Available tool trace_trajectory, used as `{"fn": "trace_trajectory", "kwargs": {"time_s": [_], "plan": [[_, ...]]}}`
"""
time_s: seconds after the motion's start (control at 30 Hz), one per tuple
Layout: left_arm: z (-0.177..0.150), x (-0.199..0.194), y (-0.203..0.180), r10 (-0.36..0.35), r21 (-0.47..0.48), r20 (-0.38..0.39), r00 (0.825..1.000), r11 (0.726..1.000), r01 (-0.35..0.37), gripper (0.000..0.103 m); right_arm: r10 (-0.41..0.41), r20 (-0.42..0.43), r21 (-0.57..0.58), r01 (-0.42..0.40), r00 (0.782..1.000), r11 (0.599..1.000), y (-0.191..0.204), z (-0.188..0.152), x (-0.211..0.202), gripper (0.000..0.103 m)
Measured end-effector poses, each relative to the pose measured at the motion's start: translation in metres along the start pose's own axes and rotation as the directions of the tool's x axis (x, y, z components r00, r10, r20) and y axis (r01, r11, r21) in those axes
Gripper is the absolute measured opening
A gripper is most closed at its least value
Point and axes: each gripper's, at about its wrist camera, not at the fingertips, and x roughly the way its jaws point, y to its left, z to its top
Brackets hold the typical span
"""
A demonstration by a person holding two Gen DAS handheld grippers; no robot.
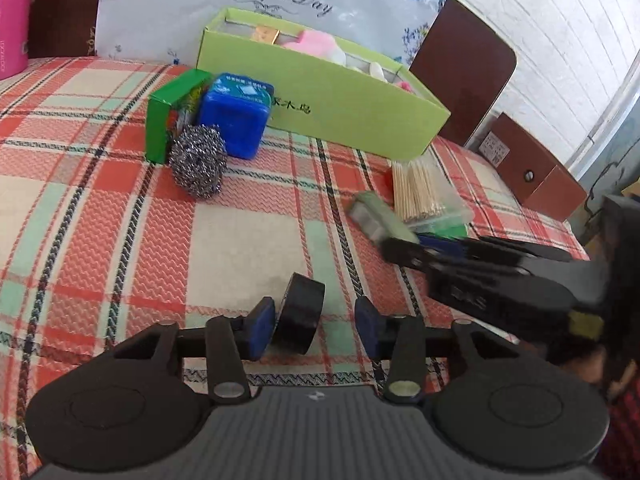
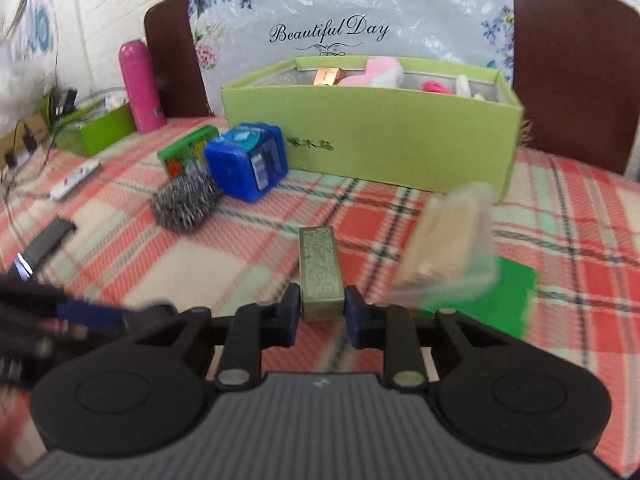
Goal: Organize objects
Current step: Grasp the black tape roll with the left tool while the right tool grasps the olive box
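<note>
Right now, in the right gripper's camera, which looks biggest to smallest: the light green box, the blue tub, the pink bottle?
1. light green box, by far the largest.
2. and 3. blue tub and pink bottle look alike in size; the bottle stands farther back, so no ranking.

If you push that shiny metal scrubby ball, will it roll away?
Probably only a little. The scrubber is round, so it could roll, but its wiry surface looks rough and may catch on the woven checked cloth. It looks light and springy, and the blue tub and green box behind would stop it.
</note>
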Motion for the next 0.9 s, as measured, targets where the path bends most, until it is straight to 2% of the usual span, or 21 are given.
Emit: {"fn": "trace_trajectory", "kwargs": {"time_s": [0.03,0.07,0.1,0.27,0.37,0.57,0.7,0.73,0.8,0.9], "plan": [[0.0,0.003,-0.001,0.006,0.004,-0.007,1.0,1.0,-0.006,0.029,-0.017,-0.003,-0.02,0.017,1.0,1.0,-0.001,-0.005,-0.007,0.023],[0.001,0.005,-0.002,0.012,0.012,-0.012,1.0,1.0,-0.012,0.02,-0.028,-0.006,-0.032,0.028,1.0,0.999,-0.004,-0.01,-0.014,0.023],[0.002,0.007,-0.004,0.017,0.02,-0.014,1.0,1.0,-0.016,0.018,-0.031,-0.01,-0.034,0.031,0.999,0.999,-0.006,-0.015,-0.02,0.023],[0.0,0.013,-0.021,-0.03,0.08,-0.039,0.999,0.996,0.033,0.018,-0.026,-0.017,-0.036,0.026,1.0,0.999,-0.007,-0.033,-0.041,0.023],[-0.003,0.017,-0.031,-0.016,0.108,-0.033,0.999,0.994,0.019,0.021,-0.038,0.001,-0.024,0.038,0.999,0.999,-0.005,-0.033,-0.041,0.025],[-0.003,0.017,-0.027,-0.008,0.064,-0.029,1.0,0.998,0.01,0.023,-0.044,0.015,-0.009,0.044,0.999,0.999,-0.004,-0.028,-0.032,0.025],[-0.002,0.02,-0.032,-0.013,0.074,-0.023,1.0,0.997,0.015,0.032,-0.041,0.009,0.003,0.041,0.999,0.999,-0.005,-0.028,-0.029,0.025],[-0.001,0.021,-0.033,-0.013,0.083,-0.025,1.0,0.996,0.015,0.032,-0.039,0.003,0.008,0.039,0.999,0.999,-0.005,-0.028,-0.028,0.025],[0.001,0.022,-0.033,-0.012,0.093,-0.035,0.999,0.996,0.015,0.018,-0.035,0.003,0.014,0.035,0.999,0.999,-0.005,-0.028,-0.029,0.023],[0.008,0.019,-0.032,-0.03,0.084,-0.024,0.999,0.996,0.032,0.018,-0.013,0.027,0.045,0.012,1.0,0.999,-0.008,-0.026,-0.037,0.023]]}}
